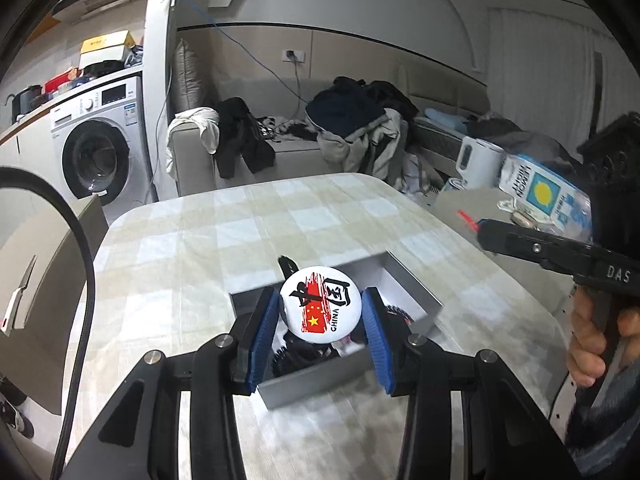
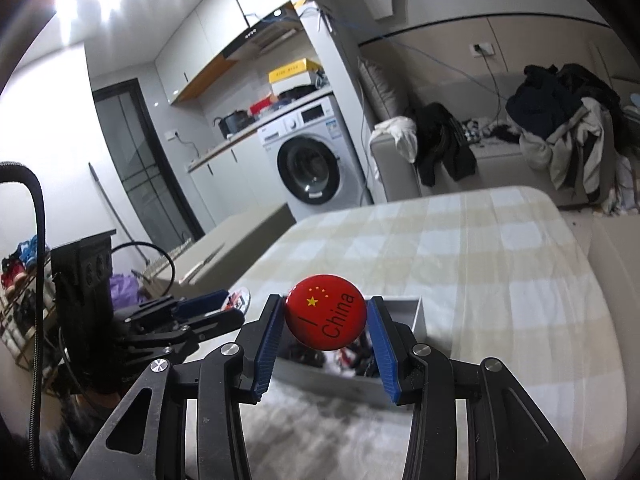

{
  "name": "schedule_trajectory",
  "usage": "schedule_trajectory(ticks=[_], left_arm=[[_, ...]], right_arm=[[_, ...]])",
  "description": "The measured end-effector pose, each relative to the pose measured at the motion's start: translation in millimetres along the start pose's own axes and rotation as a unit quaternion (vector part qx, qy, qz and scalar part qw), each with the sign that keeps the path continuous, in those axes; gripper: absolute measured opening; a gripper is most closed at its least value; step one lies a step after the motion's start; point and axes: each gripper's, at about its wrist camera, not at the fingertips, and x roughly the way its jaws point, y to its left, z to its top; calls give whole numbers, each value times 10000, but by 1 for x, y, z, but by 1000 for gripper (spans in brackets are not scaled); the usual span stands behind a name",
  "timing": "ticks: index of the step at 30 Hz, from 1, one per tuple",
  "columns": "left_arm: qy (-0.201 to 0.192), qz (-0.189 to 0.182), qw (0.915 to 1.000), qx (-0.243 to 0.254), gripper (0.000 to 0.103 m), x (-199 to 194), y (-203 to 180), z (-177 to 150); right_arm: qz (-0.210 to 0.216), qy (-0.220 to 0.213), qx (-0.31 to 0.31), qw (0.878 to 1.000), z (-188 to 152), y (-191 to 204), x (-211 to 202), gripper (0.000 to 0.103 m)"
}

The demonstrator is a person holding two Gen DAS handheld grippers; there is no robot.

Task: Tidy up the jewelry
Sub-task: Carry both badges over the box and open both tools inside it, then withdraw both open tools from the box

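On the left side, the left gripper has its blue pads clamped on a round white badge, the one with red brushwork, yellow stars and "CHINA" printed on it. It's held up in the air, right above the open grey box sitting on the checked tablecloth. Down inside that box there's a dark tangle of small pieces, too jumbled to name. Moving across to the right, the right gripper is pinching a glossy red badge with yellow stars and "I China" between its own blue pads, also lifted above the same box. In the left wrist view, a hand grips the right tool's handle at the far right edge.
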Motion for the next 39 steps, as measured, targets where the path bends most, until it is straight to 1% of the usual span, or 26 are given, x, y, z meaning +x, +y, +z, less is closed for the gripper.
schedule_trajectory(ticks=[4,8,11,17,21,24,26,29,33,34,35,36,39], left_arm=[[33,28,9999,-156,37,5,10,-4],[-14,78,9997,-237,37,8,15,-7],[-99,73,9994,-314,37,8,16,-10],[-92,73,9995,-281,37,17,15,-15],[25,71,9997,-228,37,25,12,-20],[71,79,9997,-229,37,28,12,-23],[85,44,9998,-162,37,29,9,-25],[79,146,9999,-35,37,30,6,-26],[112,168,9998,-9,37,32,5,-28],[125,179,9998,5,37,32,5,-28],[138,176,9998,2,37,33,5,-29],[151,174,9997,-14,37,34,6,-28],[164,152,9997,-81,37,34,8,-28]], right_arm=[[62,20,156,9999,1,-8,8,42],[233,-261,393,9986,-2,-12,9,42],[165,-288,482,9983,-4,-13,16,42],[139,-21,609,9980,-13,-16,36,42],[377,51,1050,9937,-19,-27,44,42],[237,93,1085,9938,-22,-30,46,42],[246,137,1126,9932,-24,-31,48,42],[186,208,1132,9932,-27,-32,51,43],[186,270,1140,9929,-29,-32,54,43],[178,285,1111,9932,-29,-31,55,48],[136,263,1076,9938,-28,-30,55,59],[80,201,1054,9942,-28,-30,53,67],[88,156,1019,9946,-27,-28,50,71]])
